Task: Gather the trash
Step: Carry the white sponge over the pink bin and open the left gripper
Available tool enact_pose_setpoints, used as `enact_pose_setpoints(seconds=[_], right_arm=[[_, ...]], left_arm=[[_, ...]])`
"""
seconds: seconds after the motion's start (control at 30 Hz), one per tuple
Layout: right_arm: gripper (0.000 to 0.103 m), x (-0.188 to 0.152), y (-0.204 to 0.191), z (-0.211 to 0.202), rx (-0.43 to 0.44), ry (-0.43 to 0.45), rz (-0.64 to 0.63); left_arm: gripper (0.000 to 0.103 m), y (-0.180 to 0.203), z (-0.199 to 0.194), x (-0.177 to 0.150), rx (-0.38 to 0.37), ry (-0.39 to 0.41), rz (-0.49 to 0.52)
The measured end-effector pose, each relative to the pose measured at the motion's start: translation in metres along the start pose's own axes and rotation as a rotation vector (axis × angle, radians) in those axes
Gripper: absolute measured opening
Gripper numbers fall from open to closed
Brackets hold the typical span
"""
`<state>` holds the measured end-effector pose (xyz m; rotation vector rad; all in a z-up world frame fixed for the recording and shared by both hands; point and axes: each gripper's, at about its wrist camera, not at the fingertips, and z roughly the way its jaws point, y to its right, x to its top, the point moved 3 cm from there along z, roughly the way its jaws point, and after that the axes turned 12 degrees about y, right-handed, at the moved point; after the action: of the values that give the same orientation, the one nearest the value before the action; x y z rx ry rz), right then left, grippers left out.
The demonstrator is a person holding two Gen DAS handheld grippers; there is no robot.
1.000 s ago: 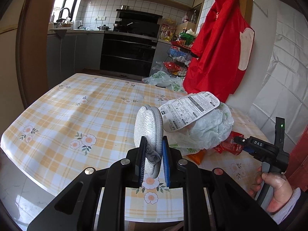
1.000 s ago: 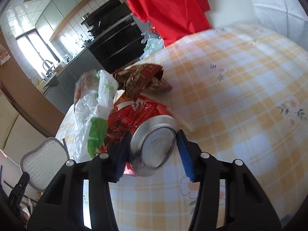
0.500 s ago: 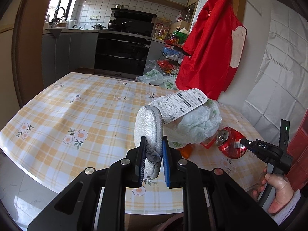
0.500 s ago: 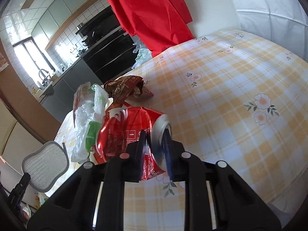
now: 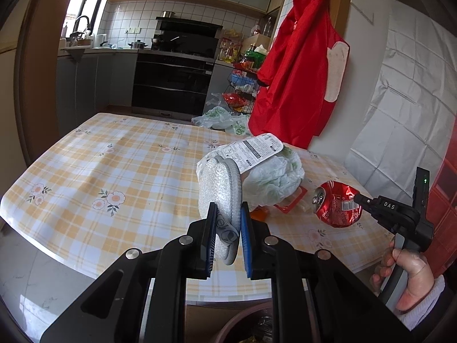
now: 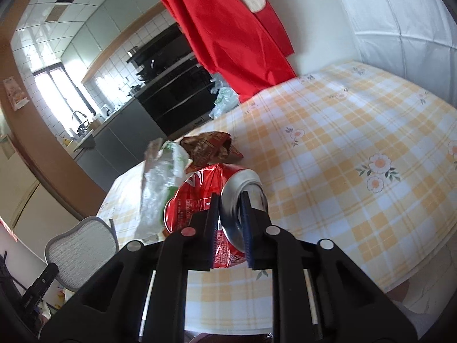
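Observation:
My left gripper (image 5: 227,223) is shut on a white foam pad with a grey rim (image 5: 220,191), held upright above the table's near edge. My right gripper (image 6: 230,214) is shut on a crushed red soda can (image 6: 200,200), lifted above the table; the can also shows in the left wrist view (image 5: 338,207). A white crumpled plastic bag with a printed label (image 5: 268,171) lies on the checked tablecloth (image 5: 114,171). A brown snack wrapper (image 6: 212,147) and a white-green bag (image 6: 160,183) lie behind the can.
A brown bin rim (image 5: 242,323) shows below the table edge under my left gripper. A red apron (image 5: 297,80) hangs at the wall. Kitchen cabinets and an oven (image 5: 171,85) stand beyond the table. Orange and red scraps (image 5: 285,203) lie under the bag.
My right gripper closed on the red can, crushing it, and lifted it off the table toward the near edge. My left gripper pulled back slightly with the foam pad.

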<state>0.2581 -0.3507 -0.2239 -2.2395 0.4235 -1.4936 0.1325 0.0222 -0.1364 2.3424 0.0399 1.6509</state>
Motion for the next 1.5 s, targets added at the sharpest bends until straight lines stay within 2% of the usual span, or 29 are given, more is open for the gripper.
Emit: enact_pose_setpoints(seconds=[0.3,0.6,0.83,1.23,1.27,1.33,1.37,1.4,1.43,1.5], right_arm=[[0.018,0.012,-0.031,-0.042,0.075,0.059,-0.086],[0.018,0.022,-0.048,-0.086,0.123,0.124,-0.124],[0.018,0.026,-0.051,-0.115,0.134,0.159,-0.136],[0.018,0.027,-0.05,-0.128,0.139,0.164,-0.149],[0.018,0.027,-0.05,-0.128,0.14,0.163,-0.149],[0.018,0.026,-0.05,-0.13,0.139,0.158,-0.149],[0.018,0.026,-0.05,-0.13,0.139,0.155,-0.148],[0.018,0.026,-0.05,-0.131,0.14,0.152,-0.148],[0.018,0.025,-0.05,-0.13,0.143,0.148,-0.147],[0.018,0.024,-0.05,-0.131,0.166,0.131,-0.125]], left_arm=[[0.016,0.026,-0.03,-0.006,-0.074,-0.01,0.025],[0.016,0.058,-0.065,-0.023,-0.263,-0.1,0.014],[0.016,0.067,-0.091,-0.033,-0.314,-0.14,0.031],[0.017,0.089,-0.091,-0.053,-0.406,-0.249,0.092],[0.02,0.091,-0.091,-0.054,-0.415,-0.256,0.093],[0.04,0.094,-0.091,-0.054,-0.43,-0.251,0.107],[0.056,0.095,-0.092,-0.053,-0.427,-0.241,0.114],[0.064,0.095,-0.093,-0.051,-0.418,-0.226,0.119],[0.069,0.093,-0.093,-0.048,-0.407,-0.213,0.121],[0.086,0.086,-0.093,-0.041,-0.353,-0.165,0.119]])
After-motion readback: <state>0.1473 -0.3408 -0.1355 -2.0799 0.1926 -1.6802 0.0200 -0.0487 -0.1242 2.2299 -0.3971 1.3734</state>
